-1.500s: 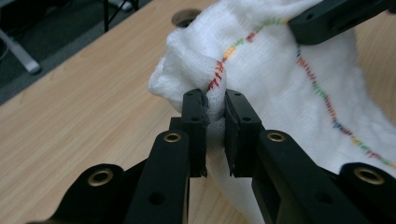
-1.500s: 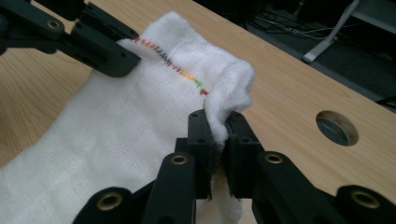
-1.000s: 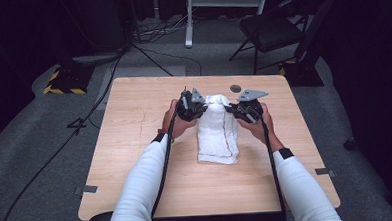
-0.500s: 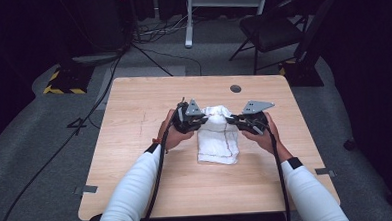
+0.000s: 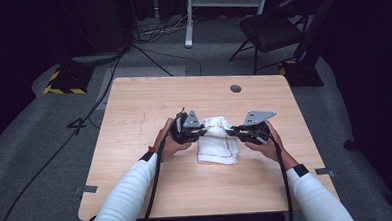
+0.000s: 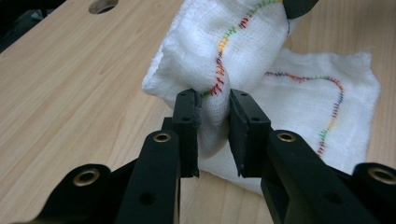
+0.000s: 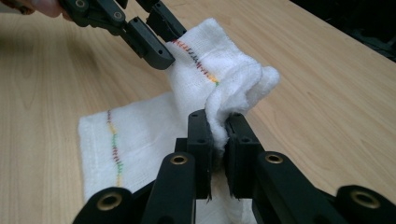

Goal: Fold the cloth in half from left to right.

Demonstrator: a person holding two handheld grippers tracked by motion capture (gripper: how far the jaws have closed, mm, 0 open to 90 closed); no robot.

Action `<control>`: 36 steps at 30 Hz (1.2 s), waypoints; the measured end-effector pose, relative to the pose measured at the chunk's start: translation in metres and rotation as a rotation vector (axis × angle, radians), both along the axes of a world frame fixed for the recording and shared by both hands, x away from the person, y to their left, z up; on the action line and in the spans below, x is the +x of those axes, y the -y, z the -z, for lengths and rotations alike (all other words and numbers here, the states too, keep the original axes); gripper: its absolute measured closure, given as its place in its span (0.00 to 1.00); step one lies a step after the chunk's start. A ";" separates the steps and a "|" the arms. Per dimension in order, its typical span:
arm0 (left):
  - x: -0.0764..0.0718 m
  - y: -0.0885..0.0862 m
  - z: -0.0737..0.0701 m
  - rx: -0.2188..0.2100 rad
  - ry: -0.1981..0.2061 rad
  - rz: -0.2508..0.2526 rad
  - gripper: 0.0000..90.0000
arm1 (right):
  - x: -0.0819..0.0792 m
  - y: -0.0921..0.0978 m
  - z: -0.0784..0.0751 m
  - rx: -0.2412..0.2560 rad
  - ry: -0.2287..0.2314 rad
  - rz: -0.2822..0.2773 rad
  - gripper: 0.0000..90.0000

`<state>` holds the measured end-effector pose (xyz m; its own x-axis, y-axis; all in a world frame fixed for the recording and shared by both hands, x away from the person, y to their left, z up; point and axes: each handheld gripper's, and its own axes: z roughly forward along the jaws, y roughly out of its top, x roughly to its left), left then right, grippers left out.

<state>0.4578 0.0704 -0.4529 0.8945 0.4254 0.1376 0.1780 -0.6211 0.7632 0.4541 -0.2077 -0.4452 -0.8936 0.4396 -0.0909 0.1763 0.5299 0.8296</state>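
A white gauze cloth [image 5: 216, 142] with rainbow stitching lies mid-table, its far part lifted and folded toward the person. My left gripper [image 5: 203, 132] pinches the cloth's left edge; up close its jaws are shut on a fold of the cloth [image 6: 224, 60]. My right gripper [image 5: 230, 132] grips the opposite edge, and its jaws squeeze a bunched corner of the cloth [image 7: 224, 100]. The left gripper [image 7: 161, 39] also appears at the top of the right gripper view, holding the stitched hem. The near half of the cloth rests flat on the wood.
The wooden table [image 5: 134, 118] has a round cable hole [image 5: 235, 88] near its far edge. Beyond the table stand a dark chair [image 5: 276, 34], a white stand [image 5: 190, 20] and floor cables. Both white-sleeved forearms come in from the near edge.
Both grippers have carried the lifted far edge of the cloth toward the person, folding it over the flat near part. The hands sit lower in the high view than a second ago.
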 end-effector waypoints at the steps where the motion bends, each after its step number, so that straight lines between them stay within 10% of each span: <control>1: -0.002 0.000 0.000 0.003 -0.001 0.009 0.82 | -0.001 0.001 0.001 0.000 -0.006 -0.006 0.91; 36: -0.050 -0.015 0.013 0.068 -0.081 0.121 0.97 | -0.047 0.006 0.023 -0.096 -0.068 -0.094 0.80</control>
<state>0.4083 0.0853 -0.4662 0.9481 0.3056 0.0881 0.1574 -0.6916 0.7049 0.4073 -0.2137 -0.4679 -0.9360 0.3456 -0.0664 0.1759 0.6229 0.7623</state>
